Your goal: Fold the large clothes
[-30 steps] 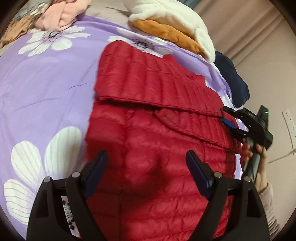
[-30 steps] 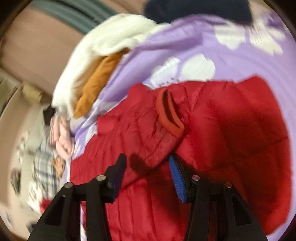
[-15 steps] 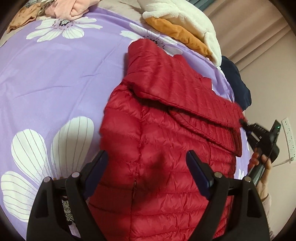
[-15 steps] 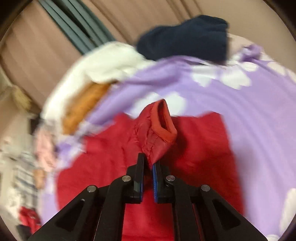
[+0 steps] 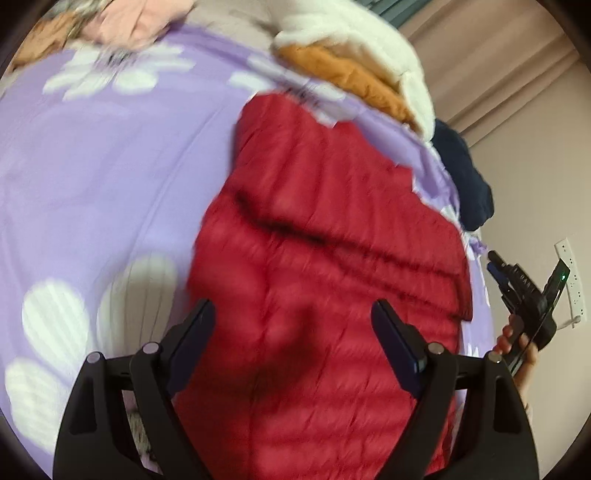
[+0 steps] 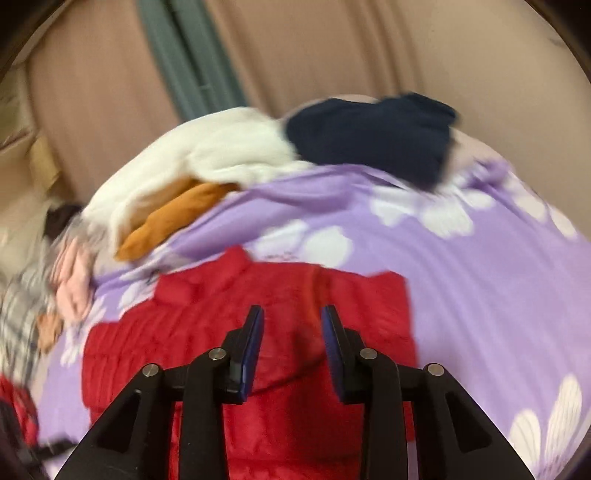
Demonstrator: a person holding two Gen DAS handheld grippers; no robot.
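Observation:
A red quilted puffer jacket (image 5: 332, 258) lies on the purple flowered bed cover (image 5: 92, 184), with a sleeve folded across its body. My left gripper (image 5: 291, 332) is open and empty, hovering over the jacket's lower part. In the right wrist view the jacket (image 6: 295, 295) lies below my right gripper (image 6: 291, 328), which is open and holds nothing. The right gripper also shows in the left wrist view (image 5: 517, 288), off the jacket's right edge, held in a hand.
A white and orange garment pile (image 5: 362, 62) and a dark navy garment (image 5: 465, 181) lie at the far side of the bed. Pink clothes (image 5: 140, 18) lie at the far left. Beige curtains (image 6: 332, 55) hang behind. A wall socket strip (image 5: 572, 280) is at right.
My right gripper had shut on the sleeve cuff and lifted it; now it has opened, the sleeve lies flat on the jacket, and the gripper has drawn back to the right.

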